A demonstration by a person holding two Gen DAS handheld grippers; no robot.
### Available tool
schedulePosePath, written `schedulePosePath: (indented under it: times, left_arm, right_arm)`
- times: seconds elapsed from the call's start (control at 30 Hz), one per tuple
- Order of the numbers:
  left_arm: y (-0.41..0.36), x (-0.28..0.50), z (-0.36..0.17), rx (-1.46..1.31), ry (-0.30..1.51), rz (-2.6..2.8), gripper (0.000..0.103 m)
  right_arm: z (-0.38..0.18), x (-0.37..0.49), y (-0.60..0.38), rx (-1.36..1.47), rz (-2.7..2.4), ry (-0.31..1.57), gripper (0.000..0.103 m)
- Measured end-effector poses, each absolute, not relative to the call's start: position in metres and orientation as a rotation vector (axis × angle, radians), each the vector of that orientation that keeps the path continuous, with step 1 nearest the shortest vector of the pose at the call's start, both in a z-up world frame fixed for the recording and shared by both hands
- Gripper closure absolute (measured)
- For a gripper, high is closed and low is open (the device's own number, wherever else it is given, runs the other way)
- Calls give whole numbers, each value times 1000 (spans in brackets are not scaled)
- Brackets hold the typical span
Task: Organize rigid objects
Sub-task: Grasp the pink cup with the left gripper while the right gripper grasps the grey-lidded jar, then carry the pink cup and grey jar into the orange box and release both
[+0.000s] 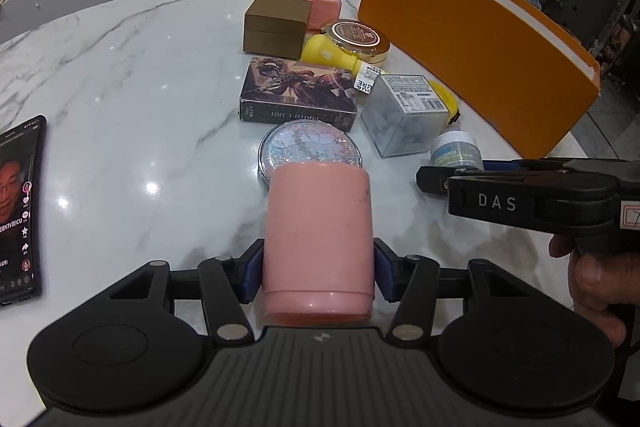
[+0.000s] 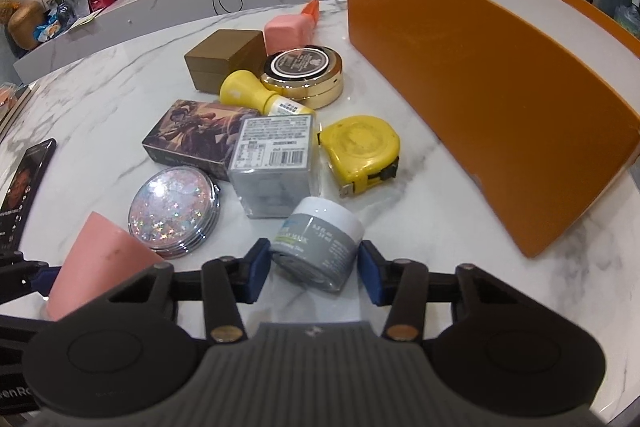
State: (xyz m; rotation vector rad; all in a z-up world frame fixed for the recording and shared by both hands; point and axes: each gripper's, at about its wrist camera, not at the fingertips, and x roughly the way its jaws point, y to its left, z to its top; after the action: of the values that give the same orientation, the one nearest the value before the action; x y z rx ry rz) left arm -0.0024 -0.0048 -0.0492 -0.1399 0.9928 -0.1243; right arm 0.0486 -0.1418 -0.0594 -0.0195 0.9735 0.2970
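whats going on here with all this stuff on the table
A person holds a gripper in each hand over a marble table crowded with small items. The left gripper is shut on a pink cylinder. The right gripper brackets a small grey jar, its pads at the sides. An orange box stands open nearby.

Both fisheye views are moderately lit from overhead. Small white glare spots shine on the glossy marble worktop (image 1: 120, 75). Shadows are soft. Straight edges bow strongly toward the frame borders, corners darken to black, and the background looks slightly soft.
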Motion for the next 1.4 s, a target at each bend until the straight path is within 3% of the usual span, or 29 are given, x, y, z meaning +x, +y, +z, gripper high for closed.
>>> schedulePosePath:
  times: [0.67,1.4]
  left_arm:
    - [-10,-7,-25,-117,937,-141,41]
    - [-74,49,79,-2,867,-206,41]
  right_arm:
    - [-37,40,-150,-20,322,927,56]
    - [101,72,-226,-18,403,748,56]
